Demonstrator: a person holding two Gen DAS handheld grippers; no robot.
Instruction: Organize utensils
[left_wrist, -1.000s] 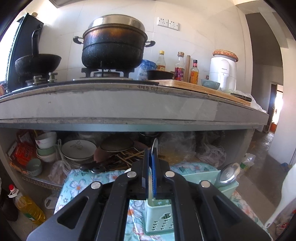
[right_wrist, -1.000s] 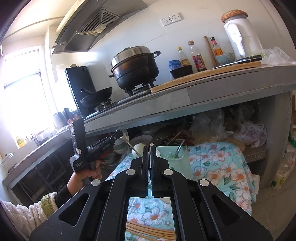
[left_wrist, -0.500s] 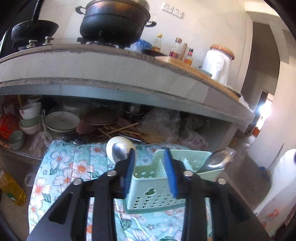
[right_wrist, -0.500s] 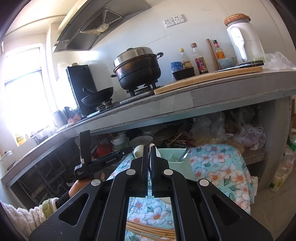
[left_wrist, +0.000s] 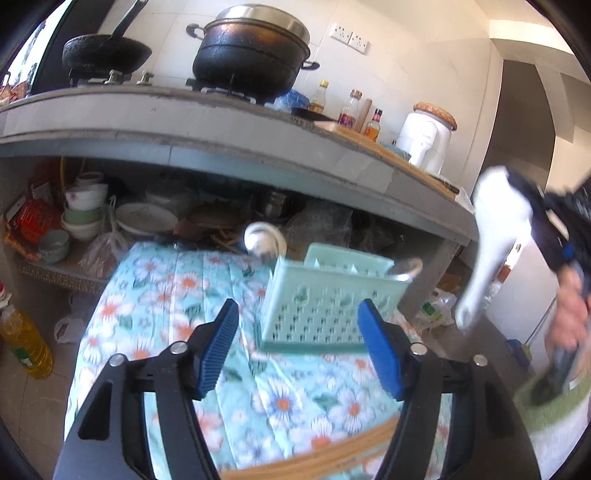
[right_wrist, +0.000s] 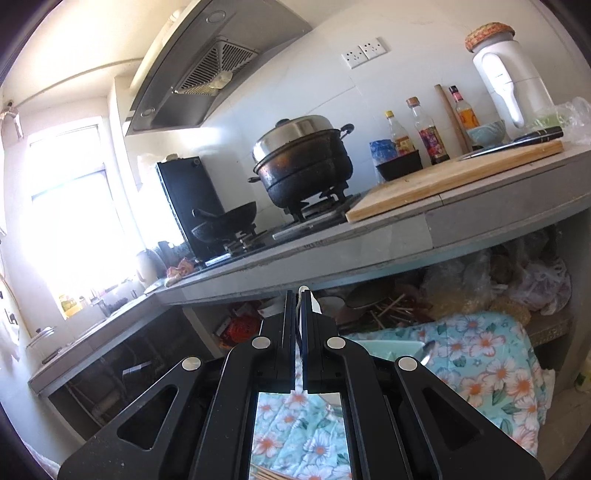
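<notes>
A mint green utensil basket (left_wrist: 325, 295) stands on the floral cloth (left_wrist: 155, 295), with metal spoons (left_wrist: 260, 240) sticking out of it. My left gripper (left_wrist: 297, 343) is open and empty, just in front of the basket. My right gripper (right_wrist: 299, 299) is shut on a white ceramic spoon (right_wrist: 314, 301). In the left wrist view that white spoon (left_wrist: 491, 240) hangs handle down at the right, above and right of the basket. The basket's rim (right_wrist: 391, 347) shows below my right gripper. Wooden chopsticks (left_wrist: 332, 454) lie on the cloth near my left gripper.
A concrete counter (left_wrist: 221, 125) with a black pot (left_wrist: 251, 55), a wok (left_wrist: 107, 51) and bottles (left_wrist: 351, 114) overhangs the cloth. Bowls and plates (left_wrist: 88, 210) are stacked on the shelf beneath. An oil bottle (left_wrist: 26, 347) stands on the floor at the left.
My left gripper let go of a metal spoon into the basket, opened wide and pulled back. My right gripper rose and moved with the white spoon still in it.
</notes>
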